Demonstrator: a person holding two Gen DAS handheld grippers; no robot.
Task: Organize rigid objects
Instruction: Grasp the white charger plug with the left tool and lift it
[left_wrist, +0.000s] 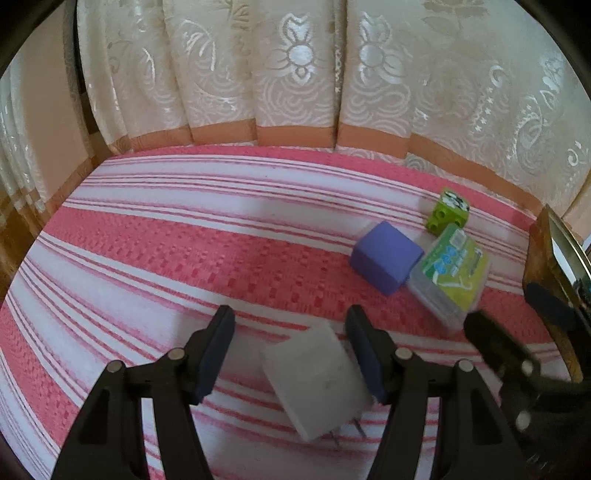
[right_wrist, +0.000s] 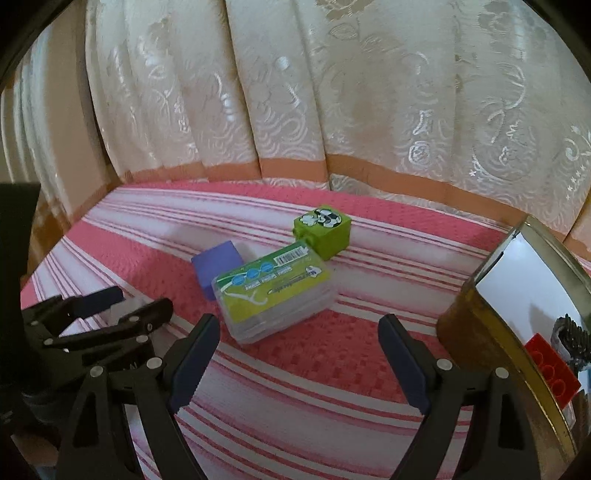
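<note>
White plastic plug adapter (left_wrist: 316, 376) sitting between the left gripper (left_wrist: 291, 350) jaws on the striped pink cloth (left_wrist: 184, 258).
Left jaws part-closed; contact unclear. Light, stiff, smooth: hold the flat sides, avoiding prongs. Right gripper (right_wrist: 299, 354) hanging open, empty. Only right view is showing red brick (right_wrist: 552, 369) inside tin (right_wrist: 469, 325).

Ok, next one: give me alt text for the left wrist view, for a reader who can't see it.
A white plug adapter lies between the fingers of the left gripper, on a pink-and-white striped cloth. Farther right sit a purple cube, a clear box with a green label and a green toy block; the right gripper enters at the right edge.
</note>
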